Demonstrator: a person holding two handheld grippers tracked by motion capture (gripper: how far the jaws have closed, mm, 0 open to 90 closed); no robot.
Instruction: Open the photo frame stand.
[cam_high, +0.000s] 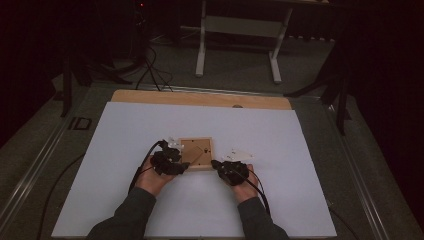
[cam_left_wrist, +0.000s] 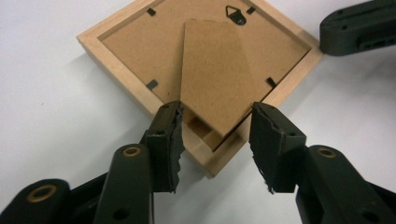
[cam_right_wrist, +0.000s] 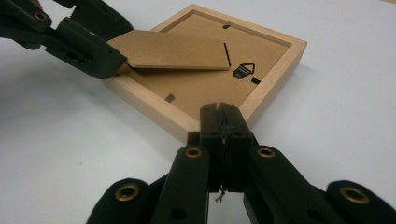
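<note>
A small wooden picture frame (cam_high: 196, 153) lies face down near the middle of a white table sheet (cam_high: 280, 145), its brown fibreboard backing (cam_left_wrist: 140, 51) upward, with a hanging hook (cam_right_wrist: 243, 70) and small black retaining tabs along the inner edge. A cardboard easel stand (cam_left_wrist: 212, 74) hinged to the backing is tilted up off it.

The left gripper (cam_high: 169, 161) sits at the frame's left near corner. In the left gripper view its jaws are spread apart, one to each side of the stand's narrow free end and the frame corner below; they grasp nothing, and I cannot tell whether either pad touches the stand. In the right gripper view one of its jaws reaches in at the stand's raised tip.

The right gripper (cam_high: 231, 170) is at the frame's right near corner. Its jaws are pressed together with nothing between them, the tips right at the wooden rim; contact is not certain.

Both hands rest on the sheet on the person's side of the frame. Bare white sheet surrounds the frame, widest to the left and right and beyond the far edge, where a strip of wooden tabletop (cam_high: 200, 98) shows.
</note>
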